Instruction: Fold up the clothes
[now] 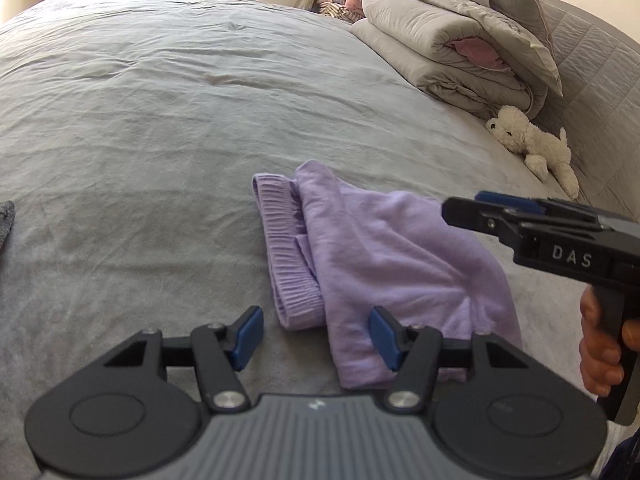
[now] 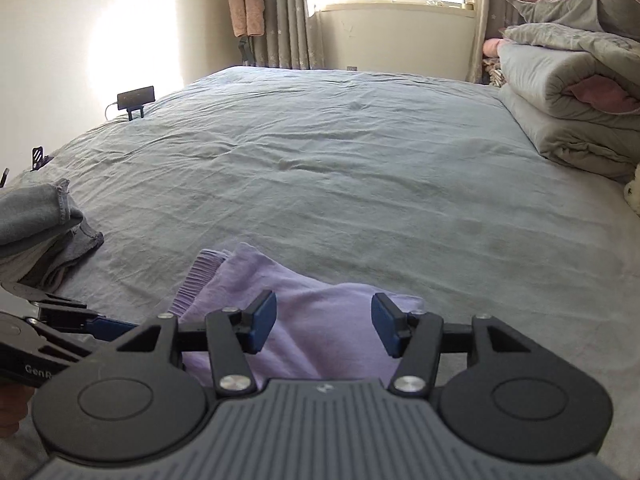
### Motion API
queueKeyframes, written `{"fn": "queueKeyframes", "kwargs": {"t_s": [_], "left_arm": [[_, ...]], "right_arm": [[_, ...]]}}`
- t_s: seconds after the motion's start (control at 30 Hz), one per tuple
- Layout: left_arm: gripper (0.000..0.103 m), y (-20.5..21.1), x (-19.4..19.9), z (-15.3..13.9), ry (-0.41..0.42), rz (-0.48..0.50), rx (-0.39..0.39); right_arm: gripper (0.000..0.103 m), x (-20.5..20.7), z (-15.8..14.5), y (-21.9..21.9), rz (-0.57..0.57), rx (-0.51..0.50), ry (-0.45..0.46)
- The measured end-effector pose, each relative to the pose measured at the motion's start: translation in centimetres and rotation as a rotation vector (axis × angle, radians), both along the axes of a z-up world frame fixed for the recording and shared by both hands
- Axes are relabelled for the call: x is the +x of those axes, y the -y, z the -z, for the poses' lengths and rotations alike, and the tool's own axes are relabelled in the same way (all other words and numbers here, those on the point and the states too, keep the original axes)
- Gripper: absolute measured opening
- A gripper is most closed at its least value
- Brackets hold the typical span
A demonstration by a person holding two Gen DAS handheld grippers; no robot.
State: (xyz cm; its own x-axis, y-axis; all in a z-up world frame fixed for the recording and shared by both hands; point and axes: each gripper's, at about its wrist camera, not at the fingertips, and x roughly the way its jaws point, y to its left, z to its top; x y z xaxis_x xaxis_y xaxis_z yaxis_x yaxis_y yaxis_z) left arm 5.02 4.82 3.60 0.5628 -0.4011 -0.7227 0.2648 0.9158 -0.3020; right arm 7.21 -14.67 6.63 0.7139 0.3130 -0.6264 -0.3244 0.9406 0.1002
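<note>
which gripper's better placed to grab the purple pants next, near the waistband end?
Left, probably. The left hand-held gripper is open right at the ribbed waistband end of the purple pants. The right hand-held gripper, also open, hovers over the smooth middle fabric.

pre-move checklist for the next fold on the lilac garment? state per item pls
1. Left gripper open: ok.
2. Right gripper open: ok.
3. Lilac garment lies on the bed, held by neither gripper: ok.
4. Garment flat: not ok, it is bunched, with the ribbed band doubled at its left.
5. Bed beyond it free for laying out: ok.
6. Grey clothes apart from the garment: ok.
</note>
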Motion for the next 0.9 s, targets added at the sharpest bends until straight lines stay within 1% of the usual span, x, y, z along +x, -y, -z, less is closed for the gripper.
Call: {"fn": "queueKeyframes", "kwargs": {"t_s": [0.03,0.07,0.1,0.13,0.17,0.2,0.23,0.27,0.3,0.33,0.4,0.43,0.47,0.5,0.63,0.67,0.7,0.77,0.83,0.9], "left_arm": [[0.043,0.0,0.0,0.1,0.002,0.001,0.004],[0.037,-0.1,0.0,0.3,0.0,-0.008,0.005],[0.035,-0.3,0.0,0.5,-0.002,-0.015,-0.002],[0.032,-0.5,0.0,0.7,-0.003,-0.02,-0.009],[0.03,-0.7,0.1,0.8,-0.006,-0.02,-0.013],[0.028,-0.8,0.2,0.7,-0.013,-0.02,-0.019],[0.026,-1.0,0.2,0.7,-0.021,-0.02,-0.026],[0.021,-1.1,0.3,0.6,-0.028,-0.019,-0.032],[0.019,-1.3,0.3,0.5,-0.035,-0.019,-0.039],[0.016,-1.4,0.4,0.5,-0.041,-0.019,-0.043],[0.009,-1.5,0.2,0.1,-0.039,-0.013,-0.03],[0.003,-1.5,0.0,0.0,-0.039,-0.01,-0.023],[0.001,-1.6,-0.1,-0.2,-0.037,-0.007,-0.017],[0.001,-1.7,-0.1,-0.2,-0.034,-0.007,-0.017],[0.002,-1.7,0.2,0.6,-0.07,-0.007,-0.011],[0.002,-1.6,0.2,0.7,-0.072,-0.005,-0.006],[0.002,-1.5,0.1,0.8,-0.076,-0.003,-0.002],[0.002,-1.7,0.2,0.7,-0.091,0.006,-0.017],[0.002,-2.2,0.3,0.5,-0.107,0.003,-0.043],[0.004,-3.0,0.6,0.2,-0.122,-0.009,-0.077]], "right_arm": [[0.057,0.7,0.0,-1.0,-0.027,0.0,-0.011],[0.057,1.5,0.0,-1.9,-0.055,-0.001,-0.023],[0.052,2.2,0.0,-2.9,-0.082,-0.001,-0.034],[0.038,3.0,0.0,-3.8,-0.11,-0.002,-0.045],[0.032,3.7,0.1,-4.8,-0.137,-0.002,-0.057],[0.028,4.5,0.6,-5.8,-0.144,-0.006,-0.107],[0.019,5.0,1.2,-6.6,-0.139,-0.027,-0.142],[0.014,5.0,1.4,-6.8,-0.138,-0.03,-0.136],[0.008,4.9,1.5,-6.9,-0.137,-0.032,-0.127],[0.005,4.8,1.6,-7.0,-0.137,-0.034,-0.118],[0.005,4.7,1.8,-7.2,-0.135,-0.038,-0.099],[0.005,4.6,2.0,-7.3,-0.135,-0.04,-0.09],[0.005,4.6,2.1,-7.4,-0.134,-0.042,-0.081],[0.005,4.5,2.2,-7.6,-0.133,-0.044,-0.072],[0.005,4.2,2.7,-8.0,-0.131,-0.053,-0.036],[0.005,4.3,3.4,-8.3,-0.141,-0.063,-0.047],[0.007,4.2,3.8,-8.4,-0.152,-0.072,-0.039],[0.008,4.1,3.6,-8.1,-0.162,-0.052,-0.027],[0.011,4.2,2.7,-6.9,-0.126,0.022,-0.036],[0.013,2.9,1.5,-5.5,-0.096,0.054,-0.014]]}}
